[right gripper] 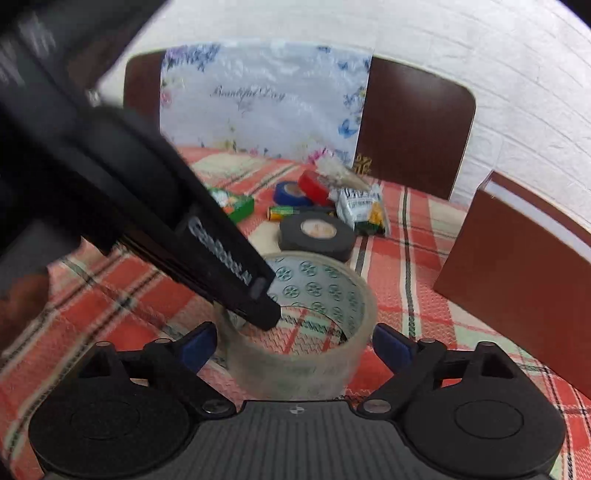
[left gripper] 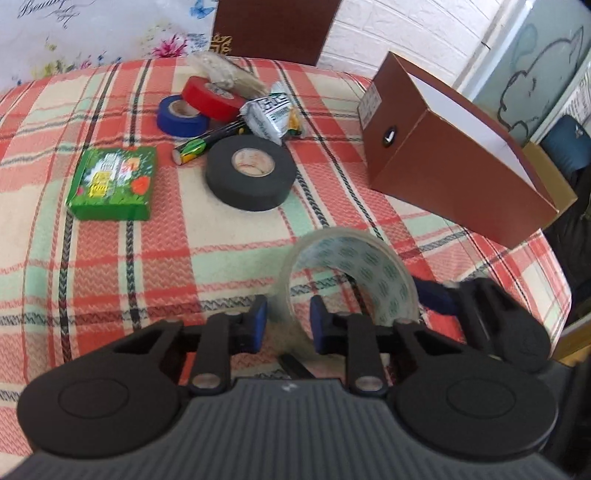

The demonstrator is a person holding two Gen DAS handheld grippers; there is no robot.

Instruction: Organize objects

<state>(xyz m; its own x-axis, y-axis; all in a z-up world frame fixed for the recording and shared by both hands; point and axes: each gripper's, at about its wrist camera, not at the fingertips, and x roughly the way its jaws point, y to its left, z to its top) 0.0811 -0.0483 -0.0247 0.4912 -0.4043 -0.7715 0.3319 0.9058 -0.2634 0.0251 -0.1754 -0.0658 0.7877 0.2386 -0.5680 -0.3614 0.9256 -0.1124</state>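
A clear tape roll [left gripper: 354, 273] with green print is pinched by its wall between the fingers of my left gripper [left gripper: 288, 325], one finger inside the ring. In the right wrist view the same roll [right gripper: 317, 332] sits between the spread fingers of my right gripper [right gripper: 295, 343], which are open and not touching it. The left gripper's finger [right gripper: 258, 295] reaches into the roll from the upper left. A brown open box [left gripper: 458, 162] stands to the right; it also shows in the right wrist view [right gripper: 517, 280].
On the plaid cloth [left gripper: 110, 258] lie a black tape roll [left gripper: 249, 170], a blue roll [left gripper: 181, 116], a red roll [left gripper: 212, 98], a green box [left gripper: 112, 182], a battery [left gripper: 207, 142] and a foil packet [left gripper: 269, 114]. A brown headboard [left gripper: 273, 29] stands behind.
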